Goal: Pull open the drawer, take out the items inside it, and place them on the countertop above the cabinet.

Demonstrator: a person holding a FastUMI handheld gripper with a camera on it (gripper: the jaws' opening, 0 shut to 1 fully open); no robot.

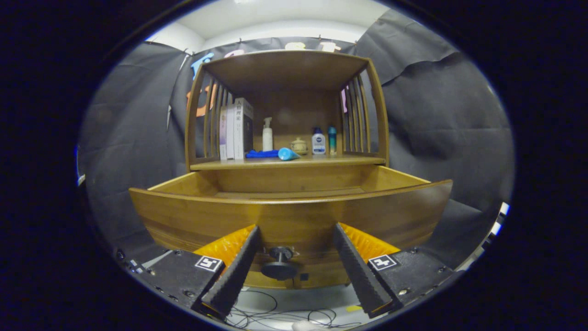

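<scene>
The drawer (289, 216) is seen pulled out below the tabletop (287, 161). The gripper (294, 257) is held open, its knob (280, 264) between the fingers, untouched. The stiff, heavy drawer is best taken by that knob.

No legible txt; book (242, 128) & bottle (318, 141) print too small.

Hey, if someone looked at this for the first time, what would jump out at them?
The wide wooden drawer pulled open, just ahead of the gripper, whose fingers stand open either side of the drawer's dark knob without touching it. Above, on the countertop, stand books, bottles and a blue tube lying on its side.
</scene>
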